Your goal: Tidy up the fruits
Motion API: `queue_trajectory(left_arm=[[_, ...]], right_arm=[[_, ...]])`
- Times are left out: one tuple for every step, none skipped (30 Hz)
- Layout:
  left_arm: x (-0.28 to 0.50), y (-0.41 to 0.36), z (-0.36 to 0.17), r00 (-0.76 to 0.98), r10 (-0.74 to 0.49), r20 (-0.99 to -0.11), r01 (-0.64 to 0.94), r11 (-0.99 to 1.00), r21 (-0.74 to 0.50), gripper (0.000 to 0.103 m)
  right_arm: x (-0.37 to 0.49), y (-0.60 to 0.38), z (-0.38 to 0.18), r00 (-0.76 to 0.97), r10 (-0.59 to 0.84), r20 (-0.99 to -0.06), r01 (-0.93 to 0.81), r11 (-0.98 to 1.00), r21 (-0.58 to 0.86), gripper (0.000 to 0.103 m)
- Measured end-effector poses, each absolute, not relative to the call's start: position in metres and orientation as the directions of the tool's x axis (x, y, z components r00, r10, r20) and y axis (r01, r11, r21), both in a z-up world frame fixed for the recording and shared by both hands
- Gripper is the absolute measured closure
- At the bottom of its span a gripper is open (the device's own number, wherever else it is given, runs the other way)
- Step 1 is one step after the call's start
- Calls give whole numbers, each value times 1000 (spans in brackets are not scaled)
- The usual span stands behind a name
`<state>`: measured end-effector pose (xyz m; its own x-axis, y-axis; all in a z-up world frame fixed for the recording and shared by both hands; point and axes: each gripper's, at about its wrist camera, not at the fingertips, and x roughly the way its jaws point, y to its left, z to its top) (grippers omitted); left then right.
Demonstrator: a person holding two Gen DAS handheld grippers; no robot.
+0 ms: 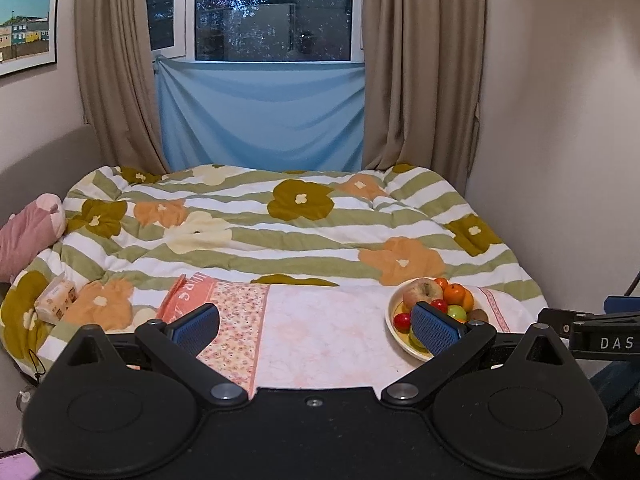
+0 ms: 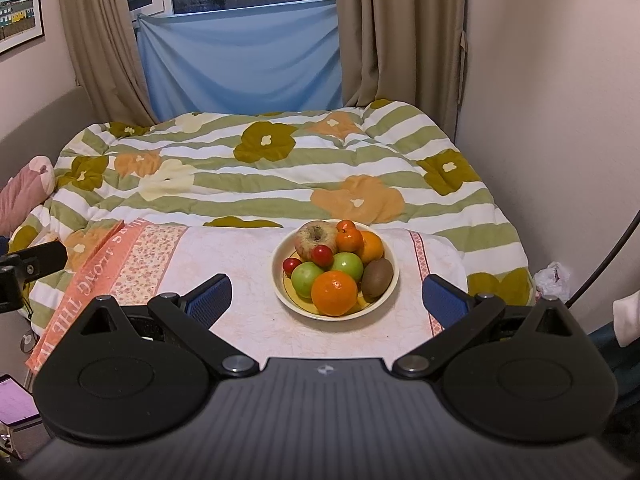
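Note:
A cream bowl (image 2: 280,280) full of fruit sits on a pink cloth (image 2: 248,320) on the bed. It holds a brownish apple (image 2: 314,236), oranges (image 2: 334,293), green apples (image 2: 306,279), small red fruits (image 2: 322,255) and a kiwi (image 2: 377,276). My right gripper (image 2: 326,300) is open and empty, just short of the bowl, which lies between its fingers. My left gripper (image 1: 316,326) is open and empty over the cloth. The bowl (image 1: 394,306) lies at its right finger, which hides part of it.
A floral striped duvet (image 1: 280,224) covers the bed. A tissue pack (image 1: 56,300) and a pink pillow (image 1: 28,232) lie at the left. Walls close in on the right. Curtains and a window stand behind. A white bag (image 2: 554,276) lies at the right bed edge.

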<state>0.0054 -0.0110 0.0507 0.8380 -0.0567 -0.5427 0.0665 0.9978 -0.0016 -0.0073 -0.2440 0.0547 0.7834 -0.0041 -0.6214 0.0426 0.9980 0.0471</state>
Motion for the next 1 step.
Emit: queue_trajectory(left_arm=[[6,-11,51,838,-50,-543,61,998,2,0]], right_arm=[[-7,-244,54,782,-3,-623,42,998,48,0]])
